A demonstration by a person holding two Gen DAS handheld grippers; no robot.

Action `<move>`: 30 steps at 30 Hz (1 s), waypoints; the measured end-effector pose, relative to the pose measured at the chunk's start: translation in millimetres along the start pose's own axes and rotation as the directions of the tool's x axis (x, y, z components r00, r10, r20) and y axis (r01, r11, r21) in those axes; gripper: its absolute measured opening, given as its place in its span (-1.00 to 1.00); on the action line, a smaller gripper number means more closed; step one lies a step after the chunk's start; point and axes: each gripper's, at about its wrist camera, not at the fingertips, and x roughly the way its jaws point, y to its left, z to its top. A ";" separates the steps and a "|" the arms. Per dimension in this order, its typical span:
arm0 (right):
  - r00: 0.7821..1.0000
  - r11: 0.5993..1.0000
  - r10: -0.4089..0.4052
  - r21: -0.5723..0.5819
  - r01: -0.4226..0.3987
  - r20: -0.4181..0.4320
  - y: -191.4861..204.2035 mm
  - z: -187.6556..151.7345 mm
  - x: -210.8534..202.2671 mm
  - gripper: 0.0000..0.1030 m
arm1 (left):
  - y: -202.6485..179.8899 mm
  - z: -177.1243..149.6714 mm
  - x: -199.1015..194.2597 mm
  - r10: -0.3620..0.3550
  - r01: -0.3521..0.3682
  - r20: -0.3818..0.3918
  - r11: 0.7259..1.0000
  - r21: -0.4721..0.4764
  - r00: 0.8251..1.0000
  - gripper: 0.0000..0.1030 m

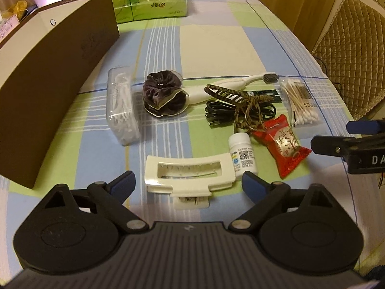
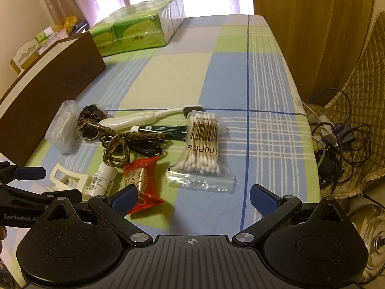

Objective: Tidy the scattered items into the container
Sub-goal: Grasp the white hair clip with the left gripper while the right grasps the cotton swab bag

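1. At the far left of the table (image 1: 211,45), covered with a checked cloth, stands a brown box (image 1: 55,72) with a pale rim; its inside cannot be seen from either view.
2. Behind it lies a green multipack of tissues (image 1: 149,2).
3. Just right of the box sits a clear plastic case of floss picks (image 1: 121,106), and beside that a dark velvet scrunchie (image 1: 163,91).
4. A white toothbrush (image 1: 231,84) slants up to the right from the scrunchie, its bristle head near the cotton swabs.
5. Below the toothbrush a leopard-print hair clip (image 1: 231,94) overlaps a coiled black cable (image 1: 238,113) and a small dark green tube (image 2: 166,130).
6. Nearer the cameras, a cream claw clip (image 1: 190,171) lies just ahead of the left hand-held gripper (image 1: 189,183), whose blue-padded fingers are spread wide apart and hold nothing.
7. Touching the claw clip's right end is a small white bottle (image 1: 243,154), and next to it a red snack packet (image 1: 286,149).
8. A zip bag of cotton swabs (image 2: 202,149), printed "100PCS", lies to the right of the cluster.
9. Furthest right, the right hand-held gripper (image 2: 195,197) hovers with its fingers wide apart and empty, the red packet by its left finger.
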 end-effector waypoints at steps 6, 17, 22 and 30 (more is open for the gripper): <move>1.000 1.000 -0.008 0.011 0.008 -0.003 -1.8 3.1 3.5 1.00 | 1.8 1.8 11.9 -0.009 0.009 -0.019 1.000 0.005 1.000 0.65; 1.000 1.000 -0.018 -0.014 0.018 0.005 0.1 9.4 13.0 0.89 | 28.0 -1.1 12.3 0.046 -0.046 0.005 0.998 -0.036 0.999 0.65; 0.999 0.999 -0.035 -0.013 0.035 -0.001 -3.0 17.7 27.0 0.65 | 42.8 0.0 13.2 0.075 -0.075 0.000 0.994 -0.079 0.997 0.65; 0.999 0.999 -0.049 -0.019 0.049 0.019 -7.0 33.2 48.0 0.28 | 50.1 1.1 15.3 0.093 -0.092 -0.003 0.992 -0.085 0.996 0.65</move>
